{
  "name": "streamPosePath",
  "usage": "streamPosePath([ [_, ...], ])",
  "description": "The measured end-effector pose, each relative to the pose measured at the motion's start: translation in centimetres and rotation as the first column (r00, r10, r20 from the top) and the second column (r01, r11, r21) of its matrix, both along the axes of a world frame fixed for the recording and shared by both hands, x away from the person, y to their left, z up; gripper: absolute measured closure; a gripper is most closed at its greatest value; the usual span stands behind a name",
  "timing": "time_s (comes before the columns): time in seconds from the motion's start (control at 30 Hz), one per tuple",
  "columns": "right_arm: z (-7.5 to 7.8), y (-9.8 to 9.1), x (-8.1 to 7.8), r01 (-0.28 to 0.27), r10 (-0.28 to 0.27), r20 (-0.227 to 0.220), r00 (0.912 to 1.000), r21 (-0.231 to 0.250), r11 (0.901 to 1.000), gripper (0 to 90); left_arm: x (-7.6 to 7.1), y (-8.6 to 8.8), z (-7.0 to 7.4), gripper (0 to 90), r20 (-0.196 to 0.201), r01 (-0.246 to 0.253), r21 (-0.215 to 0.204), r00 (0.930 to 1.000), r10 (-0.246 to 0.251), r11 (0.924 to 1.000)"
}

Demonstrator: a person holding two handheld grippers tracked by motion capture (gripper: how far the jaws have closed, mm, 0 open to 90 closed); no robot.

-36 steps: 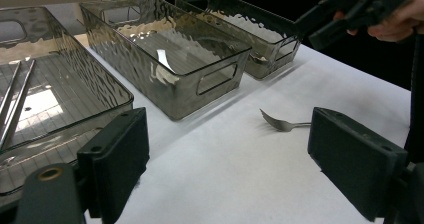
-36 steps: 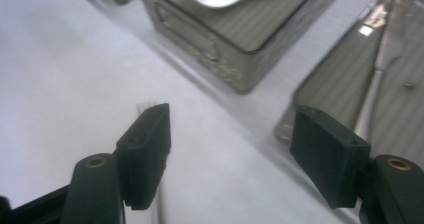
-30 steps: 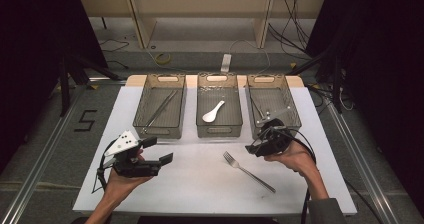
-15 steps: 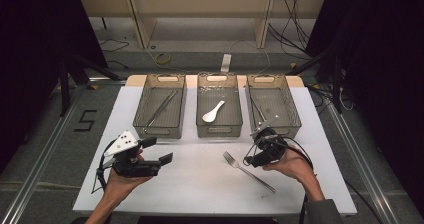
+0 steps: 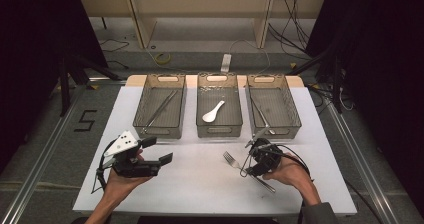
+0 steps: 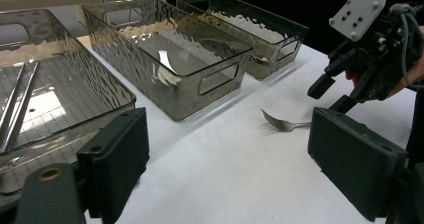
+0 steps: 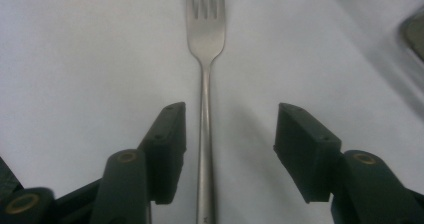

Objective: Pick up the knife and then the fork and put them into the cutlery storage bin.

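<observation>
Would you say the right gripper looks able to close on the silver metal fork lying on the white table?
Probably yes: the right gripper has been closing with the silver metal fork's handle between its jaws, one pad close beside it, nothing blocking.

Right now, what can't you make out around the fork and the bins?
- Fork handle: in the high view the right gripper and hand cover its middle; the right gripper view's bottom edge cuts its end.
- Right bin contents: too small in the high view, blurred by rippled walls in the left gripper view.
- Left bin: cut off by the left gripper view's left edge.
</observation>
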State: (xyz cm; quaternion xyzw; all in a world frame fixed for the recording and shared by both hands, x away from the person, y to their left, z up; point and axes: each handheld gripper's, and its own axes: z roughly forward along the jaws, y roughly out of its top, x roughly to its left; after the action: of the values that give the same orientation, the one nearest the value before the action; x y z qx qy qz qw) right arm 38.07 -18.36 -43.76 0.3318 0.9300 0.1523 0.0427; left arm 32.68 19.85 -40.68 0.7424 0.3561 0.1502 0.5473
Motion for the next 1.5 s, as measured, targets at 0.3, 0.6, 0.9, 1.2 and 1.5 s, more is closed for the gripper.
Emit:
streamPosePath([
  [0.3,-0.8,0.3,-0.4,-0.027,0.026,-0.03,0.9992,-0.016,0.9995,60.2,0.0,0.0,0.0,16.2,0.001,0.002,0.0,1.0,-0.002,1.0],
  [0.6,-1.1,0.3,-0.4,-0.038,0.037,-0.042,0.9984,-0.023,0.999,65.6,0.0,0.0,0.0,16.2,0.0,0.003,0.0,1.0,-0.003,1.0],
  [0.9,-1.5,0.4,-0.4,-0.046,0.044,-0.049,0.9978,-0.026,0.9986,70.5,-0.1,0.0,0.0,16.2,0.002,0.004,-0.001,1.0,-0.004,1.0],
  [1.2,-1.6,0.5,-0.4,-0.057,0.055,-0.054,0.997,-0.037,0.9977,74.7,-0.1,0.0,0.0,16.2,0.004,0.005,-0.001,1.0,-0.005,1.0],
  [1.5,-1.9,0.7,-0.4,-0.061,0.059,-0.051,0.997,-0.051,0.9968,78.5,-0.1,-0.1,0.0,16.2,0.003,0.007,-0.002,1.0,-0.007,1.0],
])
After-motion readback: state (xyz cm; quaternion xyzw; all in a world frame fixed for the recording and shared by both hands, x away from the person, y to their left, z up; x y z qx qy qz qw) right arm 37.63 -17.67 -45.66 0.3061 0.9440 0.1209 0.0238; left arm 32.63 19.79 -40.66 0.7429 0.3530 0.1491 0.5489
